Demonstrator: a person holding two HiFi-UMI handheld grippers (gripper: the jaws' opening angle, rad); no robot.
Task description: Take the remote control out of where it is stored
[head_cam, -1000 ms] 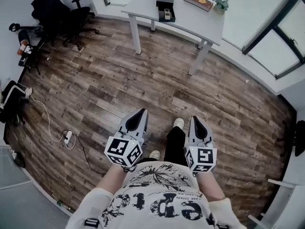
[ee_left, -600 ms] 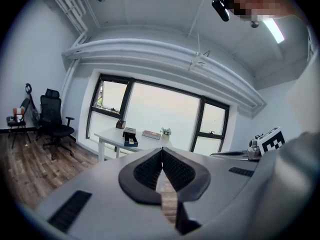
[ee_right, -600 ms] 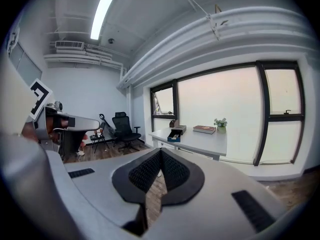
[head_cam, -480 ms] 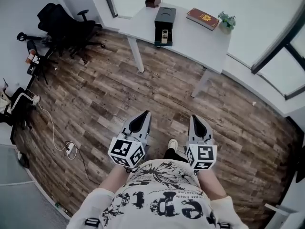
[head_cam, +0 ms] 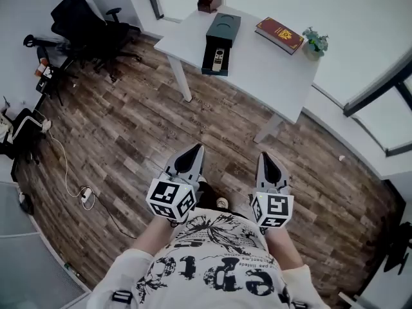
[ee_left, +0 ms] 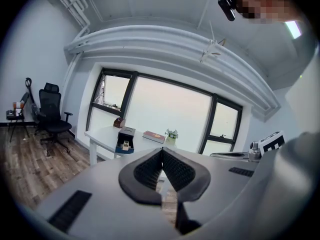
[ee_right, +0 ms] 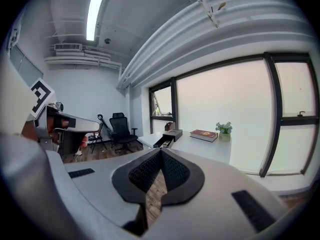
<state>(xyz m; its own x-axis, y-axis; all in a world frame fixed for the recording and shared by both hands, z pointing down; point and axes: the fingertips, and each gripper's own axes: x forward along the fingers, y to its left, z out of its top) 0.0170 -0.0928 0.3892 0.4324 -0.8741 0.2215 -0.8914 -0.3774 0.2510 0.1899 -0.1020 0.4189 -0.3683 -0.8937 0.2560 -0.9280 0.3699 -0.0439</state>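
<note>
The remote control [head_cam: 217, 58] lies in the pulled-out drawer of a black box [head_cam: 224, 27] on the white table [head_cam: 257, 69], far ahead of me. Both grippers are held in front of the person's chest, well short of the table. My left gripper [head_cam: 192, 153] is shut with nothing between its pads, and so is my right gripper [head_cam: 265, 159]. In the left gripper view the remote [ee_left: 125, 145] shows small in the drawer beyond the closed left gripper [ee_left: 161, 152]. The right gripper view has the drawer [ee_right: 164, 143] just above the closed right gripper [ee_right: 160, 152].
Also on the table are a red book [head_cam: 279, 33], a small potted plant [head_cam: 315, 44] and a brown box [head_cam: 209, 0]. A black office chair [head_cam: 90, 28] stands at the left. A cable with a power strip [head_cam: 84, 195] lies on the wooden floor.
The person has walked toward the table, which now sits nearer and larger in the head view. Both grippers keep the same shut pose in front of the body.
</note>
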